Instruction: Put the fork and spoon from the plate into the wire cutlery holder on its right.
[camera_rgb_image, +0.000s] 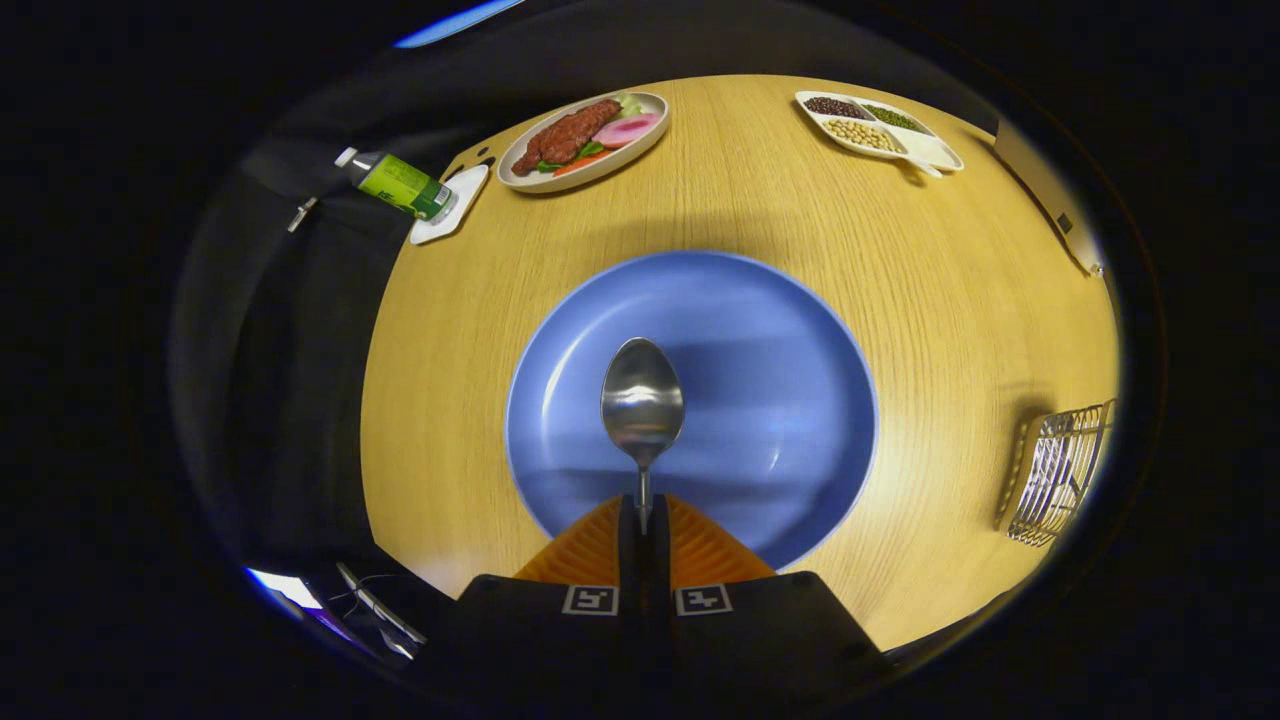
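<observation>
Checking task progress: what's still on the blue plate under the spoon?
Nothing lies on the blue plate: its visible surface is bare, no fork. The spoon is held above it, handle clamped in the gripper. The fingers cover the plate's near edge.

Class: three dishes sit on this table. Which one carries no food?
The blue plate, just ahead of the gripper, whose fingers grip the spoon. The oval plate holds meat; the divided dish holds beans.

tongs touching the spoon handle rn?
Touching. In the gripper view the tongs are closed on the spoon: its handle runs straight into the seam between both fingers, bowl out over the blue plate.
</observation>
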